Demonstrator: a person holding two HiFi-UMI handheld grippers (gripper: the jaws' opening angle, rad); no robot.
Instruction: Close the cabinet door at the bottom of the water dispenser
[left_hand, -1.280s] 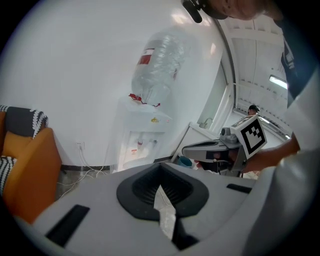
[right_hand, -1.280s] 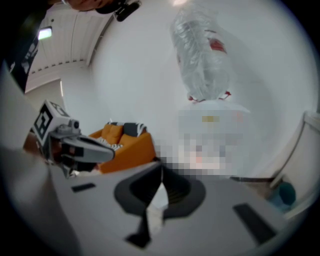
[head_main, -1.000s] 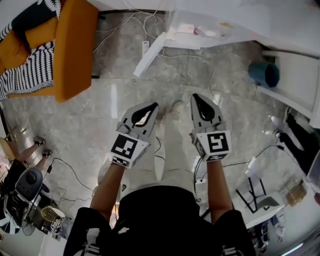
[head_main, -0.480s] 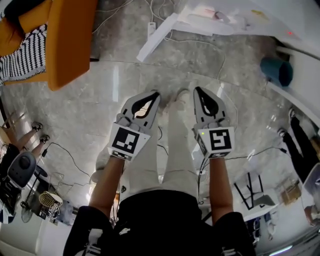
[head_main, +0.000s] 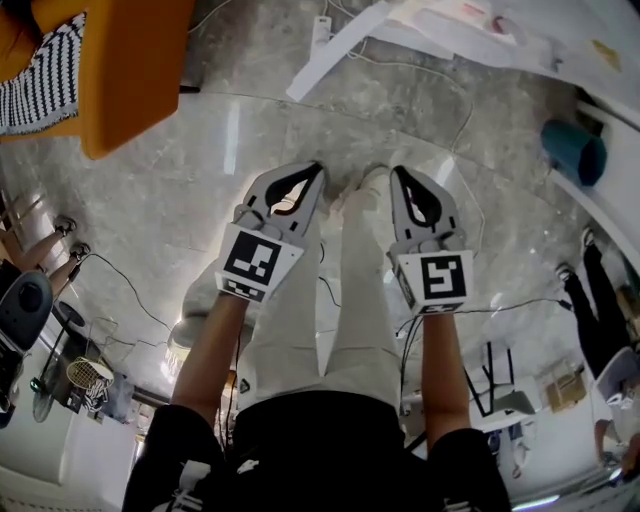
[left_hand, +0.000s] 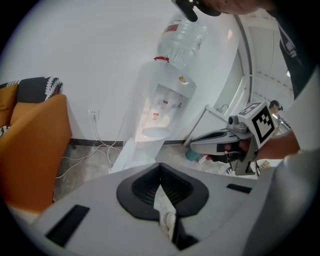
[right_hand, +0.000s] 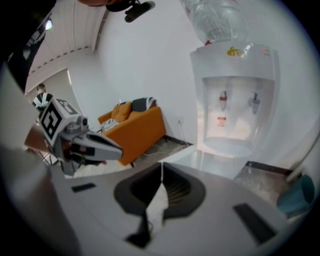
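The white water dispenser (left_hand: 167, 102) stands against the wall with a clear bottle (left_hand: 182, 32) on top. Its bottom cabinet door (left_hand: 136, 152) hangs open, swung out over the floor. In the head view that door (head_main: 332, 55) is a white panel at the top, beside the dispenser's base (head_main: 480, 30). My left gripper (head_main: 316, 168) and right gripper (head_main: 396, 172) are side by side above the floor, well short of the door. Both are shut and hold nothing. The right gripper view shows the dispenser (right_hand: 235, 95) ahead, with the jaws (right_hand: 161, 165) closed to a point.
An orange sofa (head_main: 130, 70) with a striped cushion stands at the left. A teal bin (head_main: 575, 150) lies at the right by white furniture. Cables (head_main: 430, 75) and a power strip (head_main: 321, 25) run over the marble floor near the dispenser. The person's shoes (head_main: 362, 195) are just below the grippers.
Both grippers have sunk toward the floor together, still shut. In the head view the dispenser, door and sofa have slid toward the top edge.
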